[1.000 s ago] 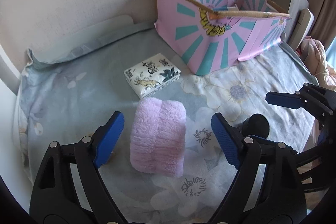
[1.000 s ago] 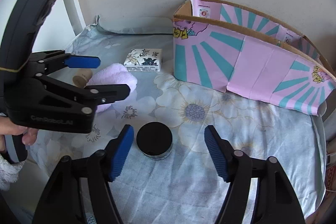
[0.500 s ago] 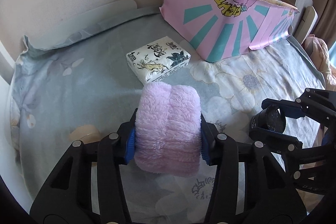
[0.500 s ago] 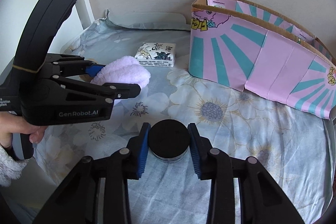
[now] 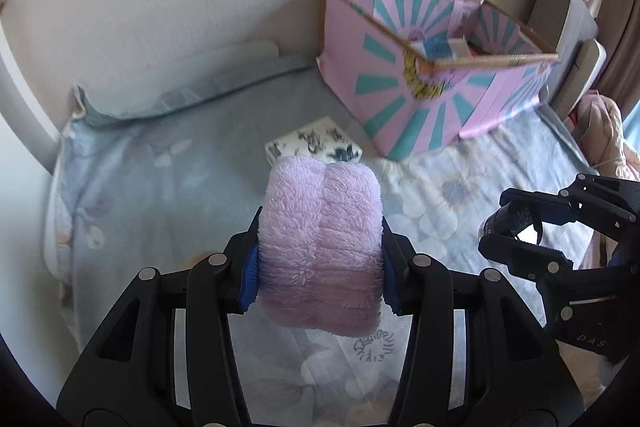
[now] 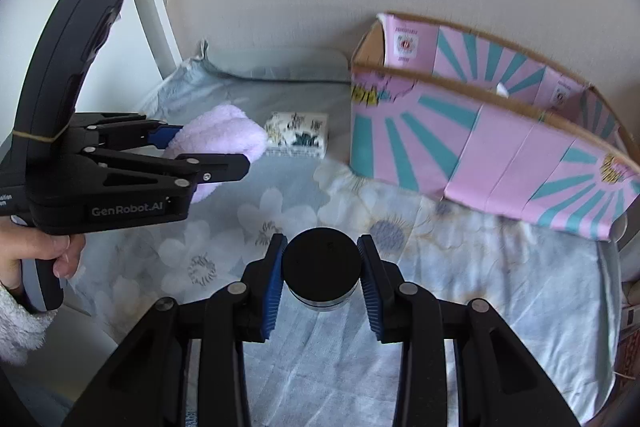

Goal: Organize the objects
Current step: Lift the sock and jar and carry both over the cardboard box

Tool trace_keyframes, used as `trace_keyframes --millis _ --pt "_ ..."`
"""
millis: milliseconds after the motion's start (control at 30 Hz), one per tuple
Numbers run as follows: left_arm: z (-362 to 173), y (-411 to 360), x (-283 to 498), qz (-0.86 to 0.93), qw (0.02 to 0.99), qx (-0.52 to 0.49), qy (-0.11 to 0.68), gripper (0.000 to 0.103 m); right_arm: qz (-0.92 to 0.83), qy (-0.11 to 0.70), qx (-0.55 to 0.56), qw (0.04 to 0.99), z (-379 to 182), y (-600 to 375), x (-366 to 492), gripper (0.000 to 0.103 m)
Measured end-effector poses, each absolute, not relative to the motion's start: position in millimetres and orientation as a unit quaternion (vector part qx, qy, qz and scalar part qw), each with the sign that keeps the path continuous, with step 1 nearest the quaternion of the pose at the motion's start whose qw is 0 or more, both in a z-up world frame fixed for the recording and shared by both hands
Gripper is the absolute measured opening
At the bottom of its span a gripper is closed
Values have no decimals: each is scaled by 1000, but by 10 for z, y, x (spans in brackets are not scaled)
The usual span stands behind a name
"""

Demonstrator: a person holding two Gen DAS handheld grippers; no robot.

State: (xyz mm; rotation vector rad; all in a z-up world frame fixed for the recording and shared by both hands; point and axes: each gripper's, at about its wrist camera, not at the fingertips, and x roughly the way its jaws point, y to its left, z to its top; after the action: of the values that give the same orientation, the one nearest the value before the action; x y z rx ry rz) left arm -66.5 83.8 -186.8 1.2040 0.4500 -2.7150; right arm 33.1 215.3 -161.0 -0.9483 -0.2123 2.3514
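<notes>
Left gripper (image 5: 320,259): we saw its jaws closed on the folded lilac fleece cloth (image 5: 320,247), the blue pads (image 5: 247,279) pressing into both sides; they had just been closing, with the cloth between them.
Lilac fleece cloth: it sat raised off the bedsheet (image 5: 160,187), standing on end in the left jaws, near the middle of the left wrist view; in the right wrist view it showed at the left, in front of the tissue pack.
Right gripper (image 6: 320,275): we saw its jaws shut tight on the black-lidded jar (image 6: 319,269), one blue pad on each side of it.
Black-lidded jar: round, with a clear lower body under the dark lid, held above the sheet in the near middle of the right wrist view; in the left wrist view it appeared at the right edge, inside the other gripper.
Tissue pack (image 5: 316,145): white with dark ink-style prints, lying flat on the sheet just beyond the cloth and left of the box.
Pink box (image 6: 480,143): open-topped cardboard, pink with teal rays, standing at the far right against the wall; some items lay inside, too blurred for us to name.
Bedsheet: pale blue with large flowers.
Hand (image 6: 36,255): a person's fingers wrapped the left gripper's handle, a fuzzy white cuff at the wrist.
</notes>
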Motion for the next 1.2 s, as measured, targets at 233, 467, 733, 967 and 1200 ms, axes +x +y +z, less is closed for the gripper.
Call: trace_keyframes --millis 233,467,733,967,1200 --pt "-1269 792 -522 -910 98 368 162 44 888 -87 -333 305 -1056 1970 415 33" --pt "-732 802 -417 -917 131 336 171 44 894 -88 -295 326 -418 1871 513 33" --pt "-266 1045 -462 -926 144 303 175 44 897 -89 -265 343 117 1916 752 33" --pt "-111 1337 -660 -929 137 293 181 44 894 -89 -263 351 362 2076 1002 33" --pt "-66 1645 -842 -932 125 291 177 44 891 -84 -268 356 449 2276 1239 33"
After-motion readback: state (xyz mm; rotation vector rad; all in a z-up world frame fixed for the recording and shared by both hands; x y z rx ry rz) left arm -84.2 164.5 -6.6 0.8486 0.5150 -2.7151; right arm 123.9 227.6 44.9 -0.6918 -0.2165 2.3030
